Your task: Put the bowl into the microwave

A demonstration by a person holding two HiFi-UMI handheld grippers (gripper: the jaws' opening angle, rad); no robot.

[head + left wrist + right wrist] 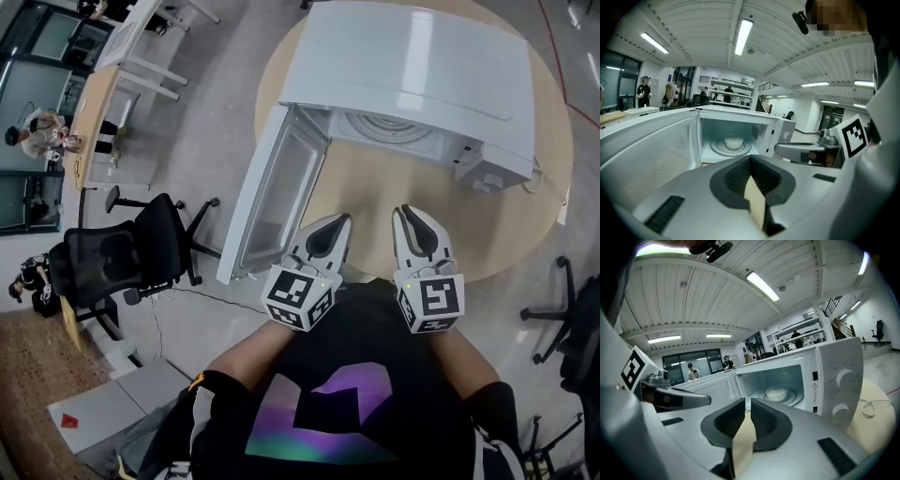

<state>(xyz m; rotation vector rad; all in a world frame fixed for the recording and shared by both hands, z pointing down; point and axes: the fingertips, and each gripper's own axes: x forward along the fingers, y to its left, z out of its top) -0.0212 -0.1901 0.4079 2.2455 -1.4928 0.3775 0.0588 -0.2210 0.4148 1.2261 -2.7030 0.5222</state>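
The white microwave [412,66] stands on a round wooden table [375,197], its door [272,197] swung wide open to the left. A small white bowl [733,142] sits on the glass turntable inside the cavity, also visible as the bowl [776,393] in the right gripper view. The microwave's top hides it in the head view. My left gripper [340,221] and right gripper [405,212] hover side by side at the table's near edge, in front of the opening and well short of the bowl. The left gripper [750,158] and the right gripper [747,401] are both shut on nothing.
A black office chair [122,248] stands on the floor left of the open door. The microwave's cable [536,183] lies at the table's right edge, with another chair [572,319] beyond it. Desks and people are far off to the left.
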